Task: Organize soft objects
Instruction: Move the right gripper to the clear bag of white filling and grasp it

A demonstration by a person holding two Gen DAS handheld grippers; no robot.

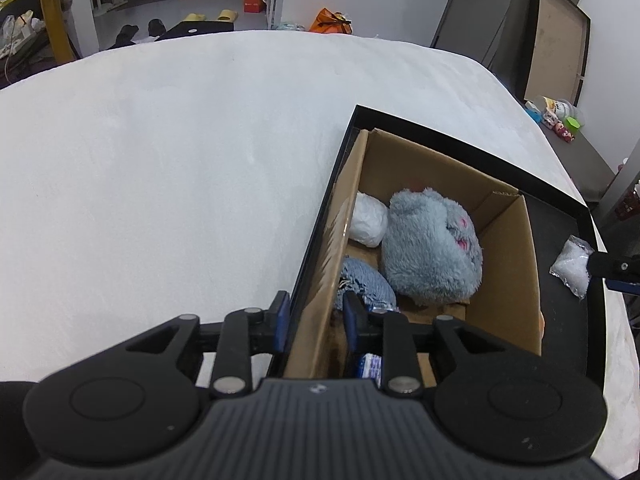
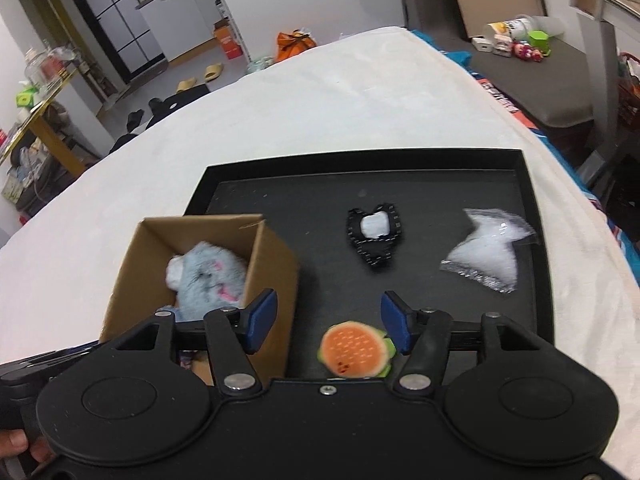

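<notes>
Right wrist view: the right gripper (image 2: 328,320) hangs with its blue pads (image 2: 262,314) spread wide above a small plush burger (image 2: 354,350) lying on the black tray (image 2: 532,240), nothing touching either pad. The toy shows an orange speckled bun over a green frill and sits at the tray's near edge, just beside the cardboard box (image 2: 276,268); by its look it is light and squashy, likely to give under pressure without slipping, and best taken across the bun's middle rather than by the thin frill. Farther back on the tray lie a black fabric piece with a white centre (image 2: 374,236) and a clear crinkled bag of white filling (image 2: 486,248), well apart from each other; the bag looks slick and shapeless, so a pinch at its bunched middle would seem safer than at a corner. In the left wrist view, the left gripper (image 1: 316,320) straddles the box's near wall, one pad outside and one inside; its jaws stand only narrowly apart, and whether they press on the cardboard cannot be told. Already in the box are a fluffy blue-grey plush (image 1: 432,248), a white bundle (image 1: 368,220) and a blue knitted item (image 1: 366,280). Tray and box rest on a white bed cover (image 1: 160,160).
</notes>
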